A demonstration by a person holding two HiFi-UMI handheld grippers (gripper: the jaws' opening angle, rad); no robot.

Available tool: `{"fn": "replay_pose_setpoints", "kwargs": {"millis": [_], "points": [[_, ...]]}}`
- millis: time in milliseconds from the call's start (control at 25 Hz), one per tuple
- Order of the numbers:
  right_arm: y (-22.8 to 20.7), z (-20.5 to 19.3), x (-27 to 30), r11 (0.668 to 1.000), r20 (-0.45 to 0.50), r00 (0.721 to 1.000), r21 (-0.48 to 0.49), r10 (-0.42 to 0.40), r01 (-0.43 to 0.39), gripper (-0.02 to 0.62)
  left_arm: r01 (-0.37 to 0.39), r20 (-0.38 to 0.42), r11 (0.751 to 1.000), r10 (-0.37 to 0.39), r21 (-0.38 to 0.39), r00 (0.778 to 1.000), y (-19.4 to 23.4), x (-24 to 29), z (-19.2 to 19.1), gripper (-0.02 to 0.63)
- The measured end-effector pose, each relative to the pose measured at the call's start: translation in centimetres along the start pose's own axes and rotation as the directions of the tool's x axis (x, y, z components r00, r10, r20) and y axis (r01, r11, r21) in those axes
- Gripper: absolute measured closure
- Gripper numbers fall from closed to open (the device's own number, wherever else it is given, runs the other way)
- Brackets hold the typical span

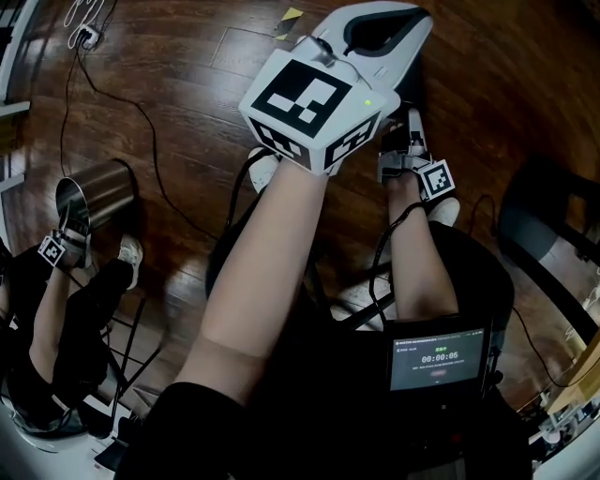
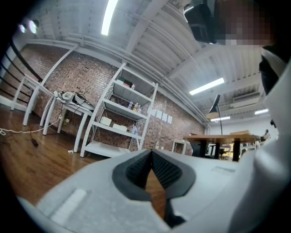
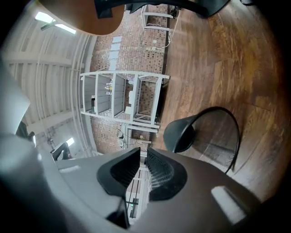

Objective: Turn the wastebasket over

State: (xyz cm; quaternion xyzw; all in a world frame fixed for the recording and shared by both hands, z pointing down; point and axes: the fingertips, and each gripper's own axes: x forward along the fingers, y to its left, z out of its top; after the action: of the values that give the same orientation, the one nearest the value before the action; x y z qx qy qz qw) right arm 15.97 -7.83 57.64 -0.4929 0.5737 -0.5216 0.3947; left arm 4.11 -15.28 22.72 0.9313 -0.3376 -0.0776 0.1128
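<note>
A black mesh wastebasket [image 3: 182, 134] lies on its side on the wooden floor in the right gripper view, its wire rim [image 3: 237, 136] nearer the lens than its dark base. My right gripper [image 3: 142, 149] hangs just short of it, rolled sideways, jaws a slit apart with nothing between them. In the head view that gripper [image 1: 411, 141] is low by the floor, and the basket is hidden there. My left gripper [image 1: 380, 28] is raised close under the head camera. In its own view the left gripper [image 2: 151, 151] points level across the room, pads meeting at the tips, empty.
At the left another person's gripper [image 1: 53, 250] rests at a steel bin [image 1: 98, 192]. Cables [image 1: 141, 122] run over the floor. A dark chair base [image 1: 544, 234] stands at the right. White shelving [image 2: 122, 118] lines the brick wall, and there are tables [image 2: 223, 136] beyond.
</note>
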Motion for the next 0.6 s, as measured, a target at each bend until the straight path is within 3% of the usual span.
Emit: {"fn": "replay_pose_setpoints", "kwargs": {"millis": [200, 600], "points": [[-3.4, -0.4, -0.8, 0.997, 0.016, 0.997, 0.003, -0.076, 0.076, 0.522, 0.001, 0.037, 1.0, 0.0, -0.022, 0.999, 0.0, -0.1, 1.0, 0.603], [-6.8, -1.2, 2.9, 0.993, -0.019, 0.993, -0.006, -0.115, 0.115, 0.419, -0.016, 0.037, 0.999, 0.018, -0.032, 0.999, 0.9, -0.7, 1.5, 0.603]]}}
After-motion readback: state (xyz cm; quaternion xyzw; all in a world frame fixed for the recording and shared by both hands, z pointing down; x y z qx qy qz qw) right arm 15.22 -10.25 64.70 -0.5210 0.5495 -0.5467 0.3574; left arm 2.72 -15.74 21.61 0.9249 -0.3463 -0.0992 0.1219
